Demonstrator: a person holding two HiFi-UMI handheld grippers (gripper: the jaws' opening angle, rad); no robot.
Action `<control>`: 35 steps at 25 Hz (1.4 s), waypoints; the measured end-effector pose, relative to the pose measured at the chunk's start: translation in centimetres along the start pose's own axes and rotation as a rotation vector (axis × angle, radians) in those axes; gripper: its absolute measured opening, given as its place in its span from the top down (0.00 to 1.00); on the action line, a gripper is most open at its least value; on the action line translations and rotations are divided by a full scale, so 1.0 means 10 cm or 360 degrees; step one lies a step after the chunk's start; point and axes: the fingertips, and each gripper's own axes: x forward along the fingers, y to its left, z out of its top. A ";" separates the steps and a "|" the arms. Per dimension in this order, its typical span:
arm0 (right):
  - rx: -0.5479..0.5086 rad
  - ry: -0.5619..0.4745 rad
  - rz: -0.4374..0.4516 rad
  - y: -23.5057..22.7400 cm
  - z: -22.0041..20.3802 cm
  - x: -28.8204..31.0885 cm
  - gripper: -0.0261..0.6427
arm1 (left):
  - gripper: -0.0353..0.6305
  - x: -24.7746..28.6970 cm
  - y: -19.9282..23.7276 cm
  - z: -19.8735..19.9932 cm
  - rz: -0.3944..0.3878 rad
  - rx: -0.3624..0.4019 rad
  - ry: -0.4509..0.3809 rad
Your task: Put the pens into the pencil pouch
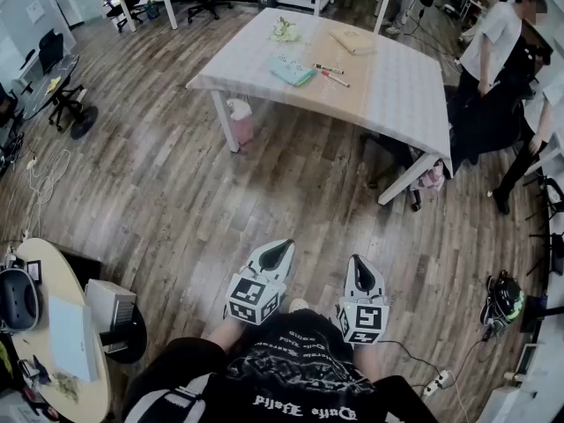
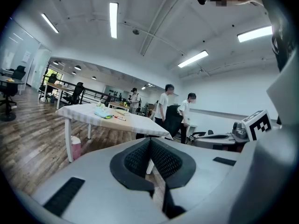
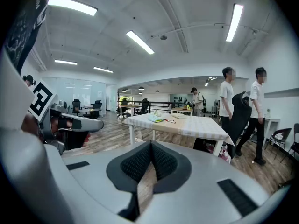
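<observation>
A light green pencil pouch (image 1: pixel 293 70) lies on a white table (image 1: pixel 397 91) far ahead, with two pens (image 1: pixel 329 70) beside it to the right. The pouch (image 2: pixel 103 113) and pens (image 2: pixel 117 118) show small in the left gripper view, and the pouch (image 3: pixel 155 119) again in the right gripper view. My left gripper (image 1: pixel 278 252) and right gripper (image 1: pixel 362 270) are held close to my body, well short of the table. Both are shut with nothing between their jaws.
Wood floor lies between me and the table. A pink bin (image 1: pixel 240 120) stands by a table leg. People (image 1: pixel 493 47) stand at the table's right side beside a black chair. A round desk (image 1: pixel 53 324) with a helmet is at my left. Cables (image 1: pixel 441 379) lie at lower right.
</observation>
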 end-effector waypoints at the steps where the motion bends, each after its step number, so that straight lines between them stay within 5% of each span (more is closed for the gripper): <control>1: -0.0005 0.0003 0.0005 0.01 0.01 0.01 0.95 | 0.92 0.01 0.00 0.01 0.0001 0.0010 0.0001; 25: 0.0051 0.0011 0.0021 0.72 -0.03 0.42 0.95 | 0.92 -0.16 0.55 -0.06 -0.0148 0.0081 0.0078; 35: 0.0057 0.0025 0.0147 0.42 -0.01 1.05 0.95 | 0.92 0.37 0.88 0.05 -0.0025 0.0083 0.0052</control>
